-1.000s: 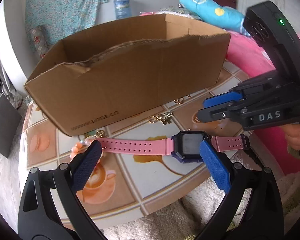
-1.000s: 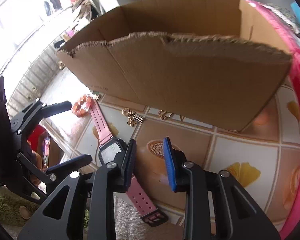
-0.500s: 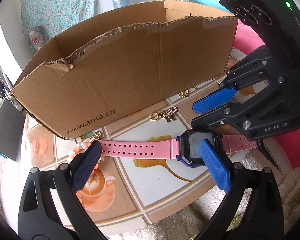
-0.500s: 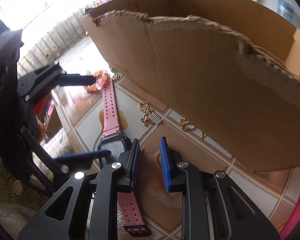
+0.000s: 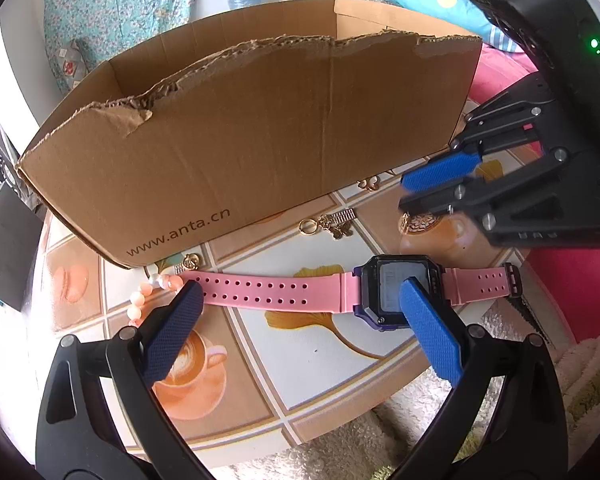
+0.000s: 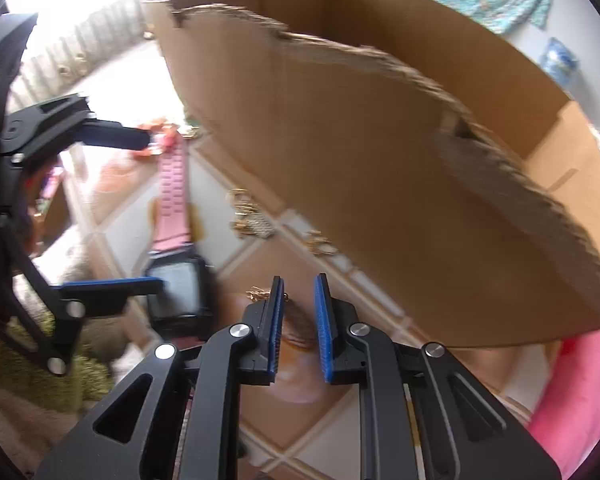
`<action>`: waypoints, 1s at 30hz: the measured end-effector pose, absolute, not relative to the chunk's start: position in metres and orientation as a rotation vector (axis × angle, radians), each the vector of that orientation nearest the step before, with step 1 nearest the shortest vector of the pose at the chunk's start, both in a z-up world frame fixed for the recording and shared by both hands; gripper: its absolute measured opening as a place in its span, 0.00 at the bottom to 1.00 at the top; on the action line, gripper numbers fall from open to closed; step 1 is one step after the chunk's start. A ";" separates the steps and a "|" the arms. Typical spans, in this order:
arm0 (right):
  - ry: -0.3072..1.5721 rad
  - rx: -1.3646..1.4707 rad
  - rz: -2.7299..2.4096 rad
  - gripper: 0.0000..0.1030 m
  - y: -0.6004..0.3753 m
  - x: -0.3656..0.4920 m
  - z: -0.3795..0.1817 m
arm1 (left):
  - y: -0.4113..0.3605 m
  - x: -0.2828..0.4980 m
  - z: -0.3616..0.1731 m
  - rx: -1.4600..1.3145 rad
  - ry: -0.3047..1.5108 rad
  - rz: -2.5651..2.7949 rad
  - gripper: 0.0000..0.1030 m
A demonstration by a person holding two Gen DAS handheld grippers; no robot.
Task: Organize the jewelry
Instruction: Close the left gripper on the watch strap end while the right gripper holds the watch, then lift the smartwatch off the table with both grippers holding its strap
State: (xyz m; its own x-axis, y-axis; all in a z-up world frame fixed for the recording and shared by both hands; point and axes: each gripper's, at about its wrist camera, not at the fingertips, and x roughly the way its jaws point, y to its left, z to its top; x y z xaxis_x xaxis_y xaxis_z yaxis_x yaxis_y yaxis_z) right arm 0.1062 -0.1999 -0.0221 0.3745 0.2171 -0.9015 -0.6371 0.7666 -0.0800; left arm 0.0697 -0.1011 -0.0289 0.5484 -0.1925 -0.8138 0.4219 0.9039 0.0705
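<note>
1. the left gripper (image 5: 300,320) stands wide apart over the pink watch (image 5: 352,292), one blue pad near the strap's far end and the other in front of the dark case. the spread matches half a second ago, and nothing is clamped.
2. the watch lies flat on the tiled table (image 5: 308,364), strap stretched along the front of the cardboard box (image 5: 260,140), in the same spot as before. in the right wrist view it shows blurred at (image 6: 176,240).
3. the right gripper (image 6: 298,312) is narrowed to a slim gap with nothing between the pads. a second ago the gap was wider, and one finger overlapped the watch case in the view. now the case sits off to the left of the fingers, apart from them.
4. in the left wrist view the right gripper (image 5: 432,192) has moved further toward the box and fills more of the right edge than before, its tips over a coffee-cup tile.
5. a small gold piece (image 6: 266,294) lies right at the tip of the right gripper's left finger; contact cannot be told through the blur.
6. gold charms (image 5: 328,224) lie between watch and box; a gold butterfly piece (image 5: 368,183) lies just beside the box's base.
7. a peach bead bracelet (image 5: 148,292) touches the strap's end, unmoved.
</note>
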 end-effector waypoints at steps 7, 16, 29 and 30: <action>1.037 -0.360 0.525 0.14 -0.227 0.105 -0.007 | -0.096 0.070 -0.031 0.268 0.920 -0.362 0.93; 1.030 -0.172 0.585 0.48 -0.239 0.063 0.016 | -0.078 0.058 -0.020 0.237 0.859 -0.297 0.93; 1.033 -0.324 0.492 0.52 -0.185 0.039 -0.019 | -0.054 0.027 -0.007 0.187 0.809 -0.253 0.91; 1.038 -0.305 0.492 0.52 -0.187 0.040 -0.019 | -0.054 0.025 -0.007 0.189 0.805 -0.256 0.90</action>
State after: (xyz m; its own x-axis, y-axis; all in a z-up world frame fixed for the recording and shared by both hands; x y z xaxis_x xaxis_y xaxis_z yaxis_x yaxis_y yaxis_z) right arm 0.0402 -0.1870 -0.0194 0.4141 0.2439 -0.8770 -0.5247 0.8512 -0.0111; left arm 0.0254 -0.0544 -0.0067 0.6648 -0.1535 -0.7311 0.2967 0.9524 0.0699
